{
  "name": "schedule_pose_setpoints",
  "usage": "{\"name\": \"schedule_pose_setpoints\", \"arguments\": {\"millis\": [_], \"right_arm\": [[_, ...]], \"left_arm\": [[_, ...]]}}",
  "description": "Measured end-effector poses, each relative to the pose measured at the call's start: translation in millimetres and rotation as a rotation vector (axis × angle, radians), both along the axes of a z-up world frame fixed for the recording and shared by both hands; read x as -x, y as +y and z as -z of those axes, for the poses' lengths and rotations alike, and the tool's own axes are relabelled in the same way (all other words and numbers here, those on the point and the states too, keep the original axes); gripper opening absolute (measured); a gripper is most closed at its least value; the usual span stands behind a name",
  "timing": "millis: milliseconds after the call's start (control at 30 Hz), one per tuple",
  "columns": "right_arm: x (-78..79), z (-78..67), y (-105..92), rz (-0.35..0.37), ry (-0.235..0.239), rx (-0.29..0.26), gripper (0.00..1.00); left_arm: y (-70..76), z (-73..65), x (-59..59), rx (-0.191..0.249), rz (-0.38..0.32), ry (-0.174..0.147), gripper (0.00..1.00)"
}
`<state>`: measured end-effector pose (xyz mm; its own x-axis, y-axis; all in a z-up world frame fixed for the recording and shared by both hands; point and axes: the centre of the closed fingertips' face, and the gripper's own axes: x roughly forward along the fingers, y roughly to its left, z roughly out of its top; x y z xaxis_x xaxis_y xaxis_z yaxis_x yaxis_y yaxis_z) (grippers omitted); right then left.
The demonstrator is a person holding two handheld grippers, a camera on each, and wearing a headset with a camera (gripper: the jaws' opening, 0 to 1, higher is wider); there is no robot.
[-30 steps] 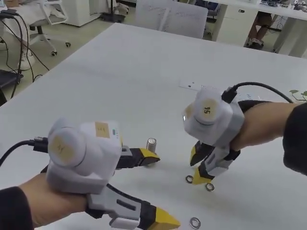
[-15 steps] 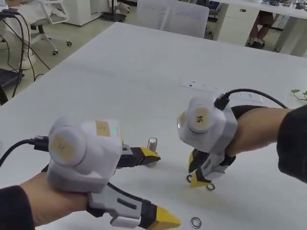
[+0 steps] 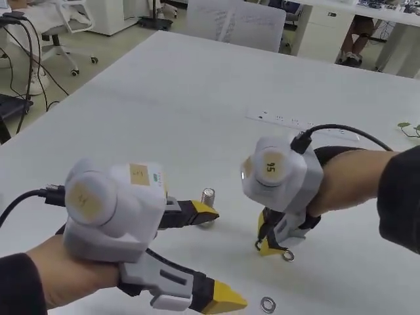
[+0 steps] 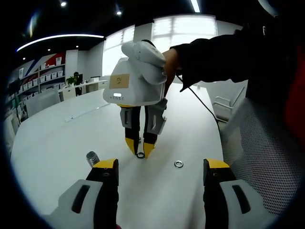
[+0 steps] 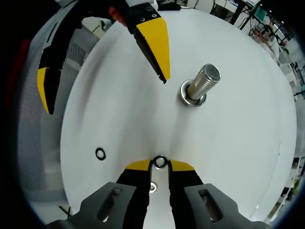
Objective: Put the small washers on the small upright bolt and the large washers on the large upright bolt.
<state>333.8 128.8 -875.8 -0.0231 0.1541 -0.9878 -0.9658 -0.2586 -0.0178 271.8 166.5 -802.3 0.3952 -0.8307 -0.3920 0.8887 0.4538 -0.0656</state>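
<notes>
Right tool (image 3: 268, 248) pinches a washer (image 5: 160, 161) flat on the counter (image 3: 197, 118), while the left tool (image 4: 160, 164) hangs spread open near the upright bolt (image 5: 202, 83).

Wht table (image 3: 197, 92), chair (image 3: 62, 23) bkgd.

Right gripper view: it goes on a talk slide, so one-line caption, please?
Right gripper pinching a washer on the white table, upright bolt ahead, left gripper open opposite.
</notes>
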Motion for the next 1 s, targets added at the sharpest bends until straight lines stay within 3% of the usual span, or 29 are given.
{"name": "schedule_pose_setpoints", "arguments": {"millis": [733,1000], "right_arm": [[0.0,0.0,0.5,0.008,-0.001,-0.002,0.14],[-1.0,-8.6,2.8,0.014,-0.004,-0.017,0.14]], "left_arm": [[-0.7,-0.3,-0.6,-0.001,0.001,-0.001,0.72],[-0.8,-1.1,-0.4,0.001,0.0,-0.003,0.72]]}}
